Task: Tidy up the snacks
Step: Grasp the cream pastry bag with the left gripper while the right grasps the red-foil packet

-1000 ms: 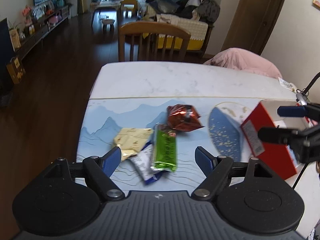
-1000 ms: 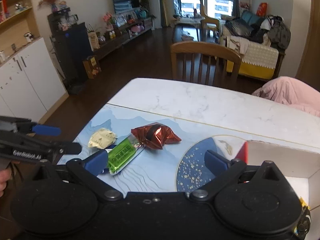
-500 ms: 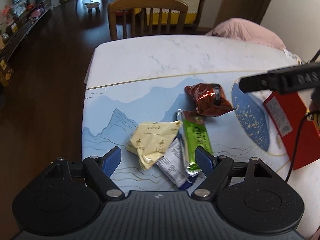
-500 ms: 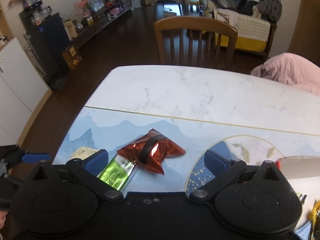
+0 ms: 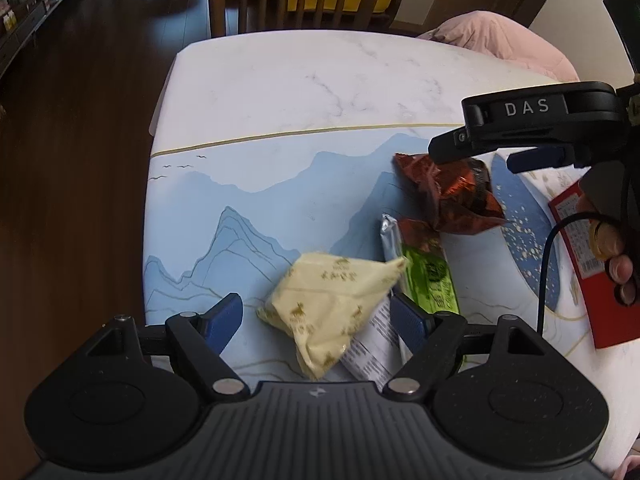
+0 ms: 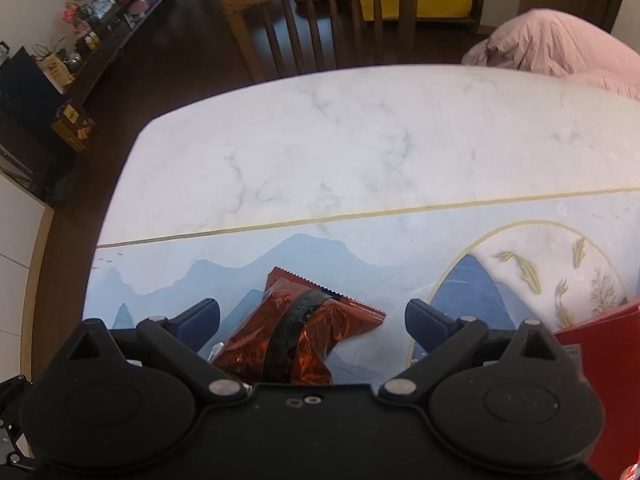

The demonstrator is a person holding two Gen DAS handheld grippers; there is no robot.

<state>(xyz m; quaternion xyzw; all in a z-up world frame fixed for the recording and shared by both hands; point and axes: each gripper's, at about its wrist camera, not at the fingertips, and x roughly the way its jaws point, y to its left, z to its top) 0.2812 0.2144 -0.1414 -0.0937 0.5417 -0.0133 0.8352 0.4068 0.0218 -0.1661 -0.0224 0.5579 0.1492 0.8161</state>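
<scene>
A pale yellow snack packet (image 5: 332,308) lies on the blue placemat (image 5: 248,208), between the open fingers of my left gripper (image 5: 318,318). Under it lies a white-and-blue wrapper (image 5: 370,350), and beside it a green bar (image 5: 430,280). A red foil packet (image 5: 456,194) lies farther right. My right gripper (image 6: 312,318) is open with its fingers either side of that red foil packet (image 6: 304,336). The right gripper also shows in the left wrist view (image 5: 520,152), just above the red packet. A red box (image 5: 584,264) stands at the right.
The white marble table (image 6: 360,140) extends beyond the placemat. A wooden chair (image 6: 320,20) stands at the far edge. A pink cloth heap (image 6: 560,48) lies at the far right. The table's left edge (image 5: 154,160) drops to dark floor.
Both grippers have moved forward and down. The yellow packet now sits between my left fingers and the red foil packet between my right fingers. Both stay open.
</scene>
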